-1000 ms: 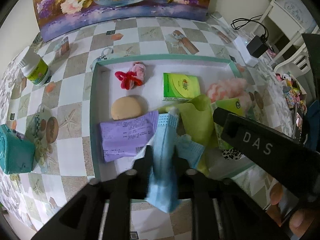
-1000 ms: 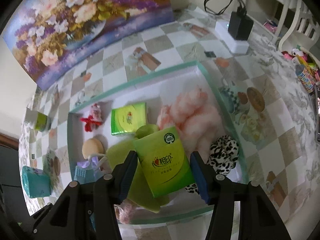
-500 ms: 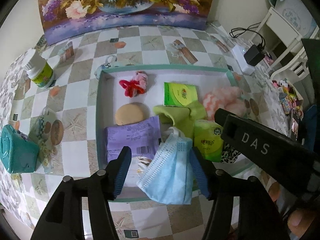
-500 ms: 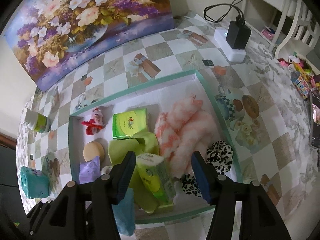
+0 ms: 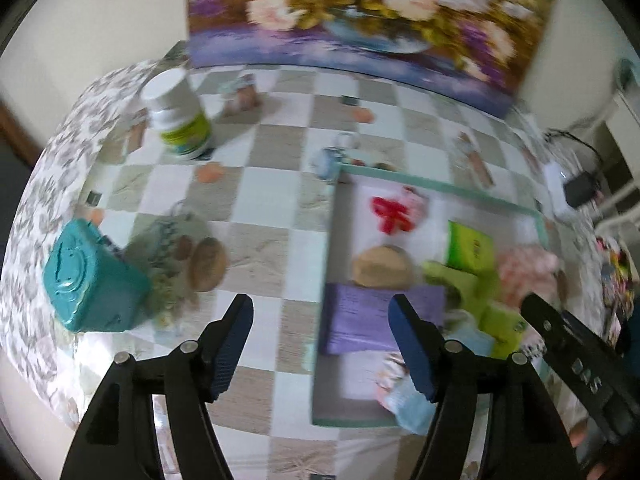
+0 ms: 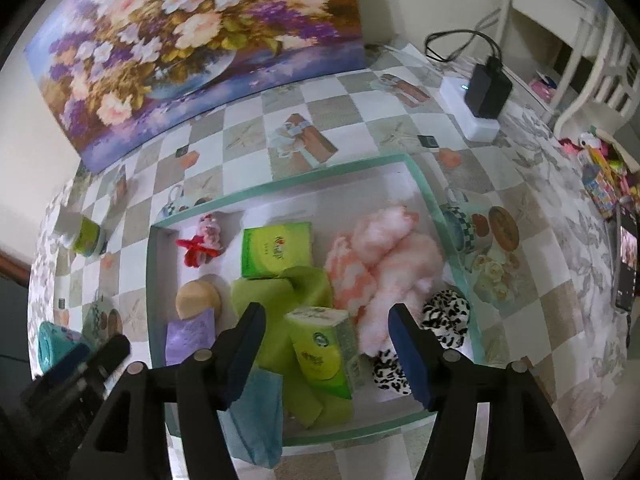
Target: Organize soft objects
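Observation:
A teal-rimmed white tray (image 6: 320, 174) holds the soft things: a green tissue pack (image 6: 326, 348), a second green pack (image 6: 276, 250), a green cloth (image 6: 280, 292), pink fluffy socks (image 6: 388, 260), a spotted scrunchie (image 6: 446, 314), a purple packet (image 6: 190, 334), a tan puff (image 6: 198, 300), a red-and-pink toy (image 6: 200, 242) and a blue face mask (image 6: 256, 412) draped over the front rim. My right gripper (image 6: 326, 336) is open above the tissue pack. My left gripper (image 5: 320, 334) is open and empty over the tray's left edge (image 5: 332, 240).
A teal box (image 5: 92, 280) and a white-and-green bottle (image 5: 178, 116) stand on the checkered tablecloth left of the tray. A flower painting (image 6: 192, 40) leans on the back wall. A white power strip with a black adapter (image 6: 484, 92) lies back right.
Both grippers opened: the left let go of the blue mask, the right let go of the green tissue pack, both now in the tray. The left gripper has swung left.

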